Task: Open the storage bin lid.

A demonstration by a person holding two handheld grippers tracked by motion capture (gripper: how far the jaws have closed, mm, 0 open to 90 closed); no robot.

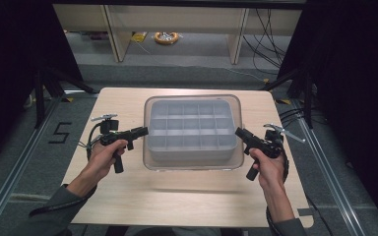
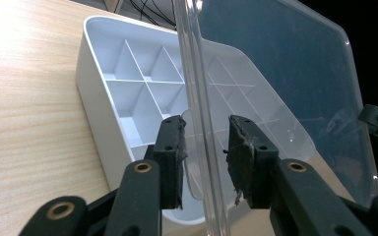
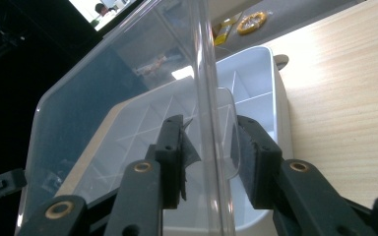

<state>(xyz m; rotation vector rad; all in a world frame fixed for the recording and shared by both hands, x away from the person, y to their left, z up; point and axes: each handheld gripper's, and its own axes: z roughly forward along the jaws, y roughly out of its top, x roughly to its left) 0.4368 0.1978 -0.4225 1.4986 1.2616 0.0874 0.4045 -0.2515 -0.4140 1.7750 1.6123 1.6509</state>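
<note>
Two grippers, left gripper [image 1: 144,131] and right gripper [image 1: 238,132], pinch the clear lid's [image 1: 193,98] opposite side rims.

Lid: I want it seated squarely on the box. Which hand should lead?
Neither clearly: left hand-held gripper and right hand-held gripper each clamp an opposite lid edge above the box; lower together.

From above our side we looked forward and down across the table [image 1: 128,196]. Each gripper camera sat close, looking along its jaws; all shared the compartment box [image 1: 192,129] [image 2: 128,98] [image 3: 256,83].
</note>
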